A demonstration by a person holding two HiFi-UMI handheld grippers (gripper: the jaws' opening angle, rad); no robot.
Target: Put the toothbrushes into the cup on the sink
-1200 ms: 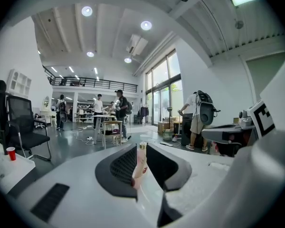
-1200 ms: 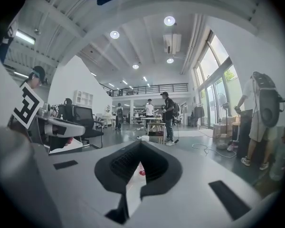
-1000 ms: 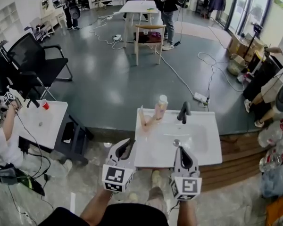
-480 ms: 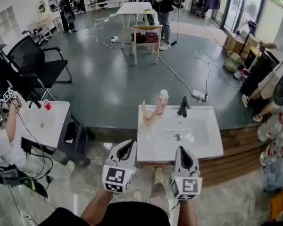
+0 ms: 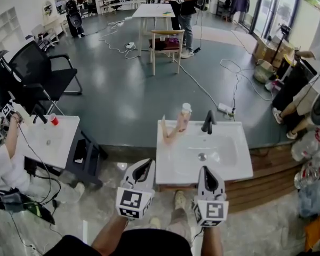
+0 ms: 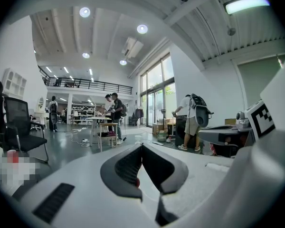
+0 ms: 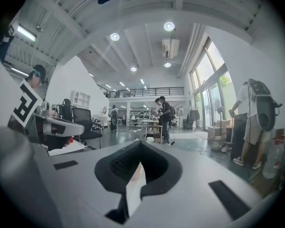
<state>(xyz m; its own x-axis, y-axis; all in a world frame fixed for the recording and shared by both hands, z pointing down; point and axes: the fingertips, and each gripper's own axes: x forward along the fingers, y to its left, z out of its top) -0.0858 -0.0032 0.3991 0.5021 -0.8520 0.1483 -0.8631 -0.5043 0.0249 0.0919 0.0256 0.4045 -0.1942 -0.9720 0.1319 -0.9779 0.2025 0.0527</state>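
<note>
**A:** Starting at the left gripper (image 6: pixel 142 147): its dark ribbed pads are pressed flat together with nothing pinched between them.

**B:** The right gripper (image 7: pixel 140 145) is the same, jaws squeezed together and empty.

**A:** In the head view the two are held out side by side. Their marker cubes face the person and their noses aim at the white rectangular sink (image 5: pixel 240 167).

**B:** The left one is by the sink's near left corner. The right one is at about the middle of the near edge. I can't tell whether either touches the rim.

**A:** Further out, the small round metal drain (image 5: pixel 202 156) sits in the basin, and the black tap (image 5: pixel 207 122) stands on the back rim.

**B:** Here's the target: a peach-coloured cup (image 5: pixel 183 120) with a pale top stands upright at the back left of the sink, just left of the tap and well apart from both grippers.

**A:** The slim pinkish toothbrushes (image 5: pixel 168 134) lean at its left side. They're too small to say whether they stand in it or against it.

**B:** Off to the left there's a second white basin (image 5: pixel 61 143) with a little red cup (image 5: pixel 52 120), and a black office chair (image 5: pixel 40 68) behind it.
</note>
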